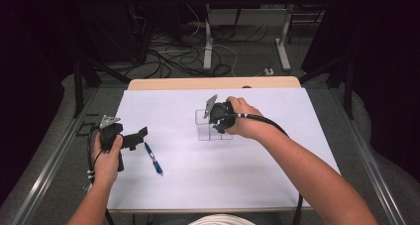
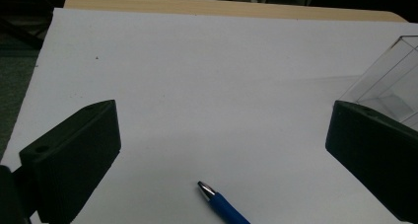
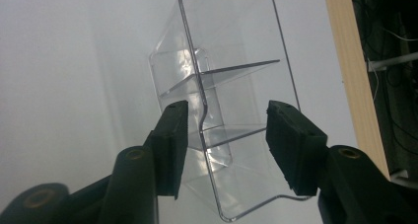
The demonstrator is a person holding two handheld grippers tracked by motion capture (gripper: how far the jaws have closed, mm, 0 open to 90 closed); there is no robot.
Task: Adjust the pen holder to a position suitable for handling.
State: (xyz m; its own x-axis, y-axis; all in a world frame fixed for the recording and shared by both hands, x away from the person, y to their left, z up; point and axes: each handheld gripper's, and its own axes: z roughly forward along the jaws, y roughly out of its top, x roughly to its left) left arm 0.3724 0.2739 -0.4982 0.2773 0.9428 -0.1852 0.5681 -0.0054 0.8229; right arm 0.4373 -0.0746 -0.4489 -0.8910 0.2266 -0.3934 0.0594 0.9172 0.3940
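Clear plastic organizer box with inner dividers point(image 1: 212, 127) stands upright mid-worktop, on the white sheet covering the wooden worktop point(image 1: 188, 170). Right gripper point(image 1: 221, 117) sits right at the box's top, angled down at it. In the right gripper view its fingers point(image 3: 173, 140) are part open and straddle one clear wall of the box point(image 3: 231, 110), one finger on each side, with gaps on both sides, so no pad is pressing on the plastic. Reads as a let-go after setting the box down, or a line-up for a pinch on that wall; hard to say which, since clear plastic makes contact tough to judge.

Blue ballpoint pen with a silver tip point(image 1: 153, 158) lies flat on the sheet, near-left of the box and well apart from it. Left gripper point(image 1: 132, 137) hovers just beside the pen's far end, held low and level. Left gripper view: fingers point(image 2: 74, 160) spread wide, nothing between them, pen tip point(image 2: 219, 204) lying on the sheet ahead and centred between them. That centring suggests the pen is the next pick, likely bound for one of the box's compartments. Box corner point(image 2: 389, 86) shows off to the side in that view, so the drop spot is within easy reach.
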